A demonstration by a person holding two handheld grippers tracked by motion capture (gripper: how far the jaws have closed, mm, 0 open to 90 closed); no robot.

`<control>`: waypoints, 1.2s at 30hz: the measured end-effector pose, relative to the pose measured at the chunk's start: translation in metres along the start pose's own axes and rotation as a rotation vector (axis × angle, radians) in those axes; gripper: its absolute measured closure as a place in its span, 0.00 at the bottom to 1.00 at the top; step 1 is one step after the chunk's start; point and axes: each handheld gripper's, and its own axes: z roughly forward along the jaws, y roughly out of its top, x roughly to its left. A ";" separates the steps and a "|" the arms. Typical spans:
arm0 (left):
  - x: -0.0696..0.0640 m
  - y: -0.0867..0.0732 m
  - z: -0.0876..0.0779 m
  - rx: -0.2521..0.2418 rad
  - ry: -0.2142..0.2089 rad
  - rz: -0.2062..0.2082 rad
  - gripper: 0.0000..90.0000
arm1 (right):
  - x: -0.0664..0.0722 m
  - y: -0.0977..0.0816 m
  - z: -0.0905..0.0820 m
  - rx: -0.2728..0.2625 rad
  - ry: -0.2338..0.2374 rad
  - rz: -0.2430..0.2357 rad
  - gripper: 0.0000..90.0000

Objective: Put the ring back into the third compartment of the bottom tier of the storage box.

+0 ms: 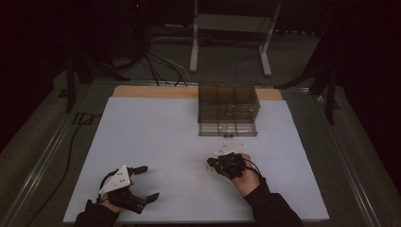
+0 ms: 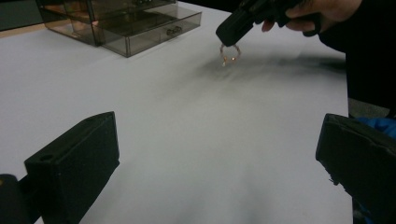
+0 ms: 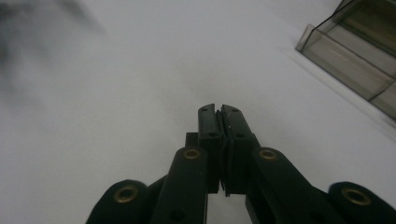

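Fingers of the right gripper (image 3: 219, 112) are pressed together, and in the left gripper view a small gold-coloured ring (image 2: 230, 53) hangs from their tips, pinched by its upper edge just above the white table (image 1: 156, 142). A hand (image 1: 246, 177) holds this gripper near the middle of the table, a little in front of a smoky transparent drawer box (image 1: 228, 111) that stands at the far edge; its lowest drawer (image 2: 154, 35) appears pulled out toward the person. The left gripper (image 1: 142, 182) rests low at the near left of the table, well apart from the ring, with its fingers (image 2: 74, 172) spread wide and nothing between them. The step in hand looks like carrying the ring to the box, probably to the open drawer. To do it well, the grip should stay firm, since the ring is thin and caught only by its rim, so a jolt could let it slip. A slow, level move toward the drawer seems wise, lowering the ring inside its walls before the fingers part. The left gripper could steady the box if it slides.
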 end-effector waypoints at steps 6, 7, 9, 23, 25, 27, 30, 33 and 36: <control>0.000 0.000 0.001 0.001 -0.003 0.001 0.01 | -0.003 0.001 -0.004 -0.009 -0.005 0.008 0.98; 0.000 0.000 0.001 0.000 -0.002 0.001 0.01 | -0.004 0.001 -0.005 -0.011 -0.006 0.007 0.98; 0.000 0.000 0.001 -0.002 -0.001 -0.001 0.01 | -0.006 0.001 -0.006 -0.014 -0.007 0.012 0.98; 0.000 0.000 0.000 0.004 0.003 0.001 0.01 | -0.018 0.006 -0.015 -0.034 -0.023 0.036 0.98; 0.000 0.000 0.000 -0.001 0.003 -0.001 0.01 | -0.019 0.007 -0.017 -0.039 -0.027 0.035 0.98; 0.000 0.000 0.000 0.004 0.005 0.001 0.01 | -0.021 0.008 -0.018 -0.042 -0.029 0.040 0.98; 0.000 0.000 0.000 -0.001 0.005 0.000 0.01 | -0.022 0.009 -0.019 -0.043 -0.033 0.037 0.98; 0.000 0.000 0.000 0.004 0.006 0.001 0.01 | -0.025 0.010 -0.020 -0.048 -0.035 0.046 0.98; 0.000 0.000 0.000 -0.001 0.005 0.000 0.01 | -0.027 0.011 -0.021 -0.051 -0.040 0.046 0.98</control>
